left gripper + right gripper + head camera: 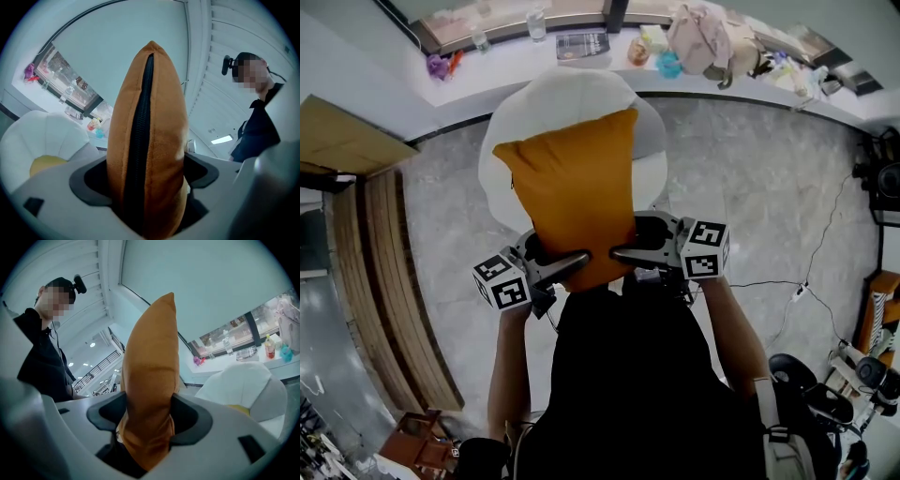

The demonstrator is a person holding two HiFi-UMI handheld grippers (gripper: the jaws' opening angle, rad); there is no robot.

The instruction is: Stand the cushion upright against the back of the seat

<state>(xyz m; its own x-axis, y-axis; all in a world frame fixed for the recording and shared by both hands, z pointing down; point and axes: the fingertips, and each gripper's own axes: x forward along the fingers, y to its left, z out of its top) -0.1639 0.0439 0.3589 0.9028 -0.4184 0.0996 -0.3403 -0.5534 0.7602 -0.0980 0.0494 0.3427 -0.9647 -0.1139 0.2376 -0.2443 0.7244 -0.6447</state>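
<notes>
Head view: you hold the orange cushion (577,187) upright over the middle of the white seat (511,131), its lower edge pinched by your left hand-held gripper (567,264) and right hand-held gripper (630,251). Left gripper view: the jaws clamp the cushion's (147,140) zipped edge, right of the seat (47,136). Right gripper view: the jaws squeeze the cushion (152,371), left of the seat (243,385)

A grey marbled stone floor (787,187) carries 1 white shell-backed upholstered chair (514,122), a slatted wooden bench (389,281) beside it.
</notes>
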